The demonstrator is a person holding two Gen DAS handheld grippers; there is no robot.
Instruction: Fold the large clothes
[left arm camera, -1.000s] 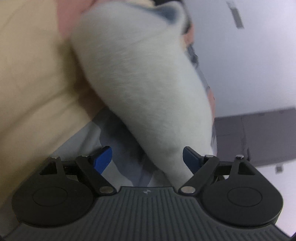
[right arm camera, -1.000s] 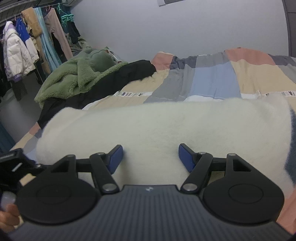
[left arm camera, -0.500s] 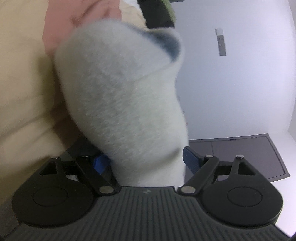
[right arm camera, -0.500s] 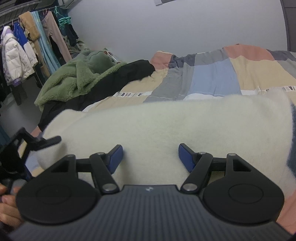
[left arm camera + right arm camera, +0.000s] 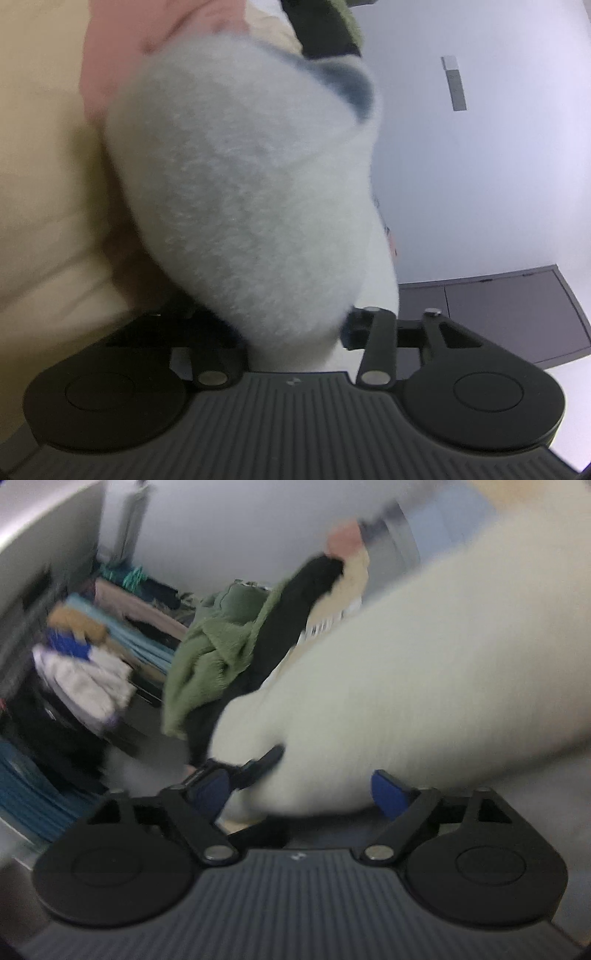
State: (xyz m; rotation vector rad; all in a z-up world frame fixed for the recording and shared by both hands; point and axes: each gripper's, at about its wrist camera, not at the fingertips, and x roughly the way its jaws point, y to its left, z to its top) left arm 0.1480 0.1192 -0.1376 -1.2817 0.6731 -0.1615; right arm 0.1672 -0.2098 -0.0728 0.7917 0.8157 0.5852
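A folded cream fleece garment (image 5: 240, 206) with a blue patch at its far end fills the left wrist view. My left gripper (image 5: 291, 328) is closed in on the near end of the roll, its fingers pressed into the fleece. In the right wrist view the same cream garment (image 5: 424, 679) lies across the right half, blurred by motion. My right gripper (image 5: 299, 794) is open, its blue pads (image 5: 388, 794) wide apart at the garment's lower edge. The other gripper's dark finger (image 5: 258, 766) shows against the fleece there.
The patchwork bedspread (image 5: 40, 184) lies under the garment, beige and pink here. A green fleece and a black garment (image 5: 221, 646) are heaped at the bed's far end. A clothes rack with hanging coats (image 5: 81, 664) stands to the left. A grey wall and dark cabinet (image 5: 498, 314) are at right.
My left gripper has closed in on the end of the fleece roll. The right gripper has swung and tilted sharply to the left, staying open.
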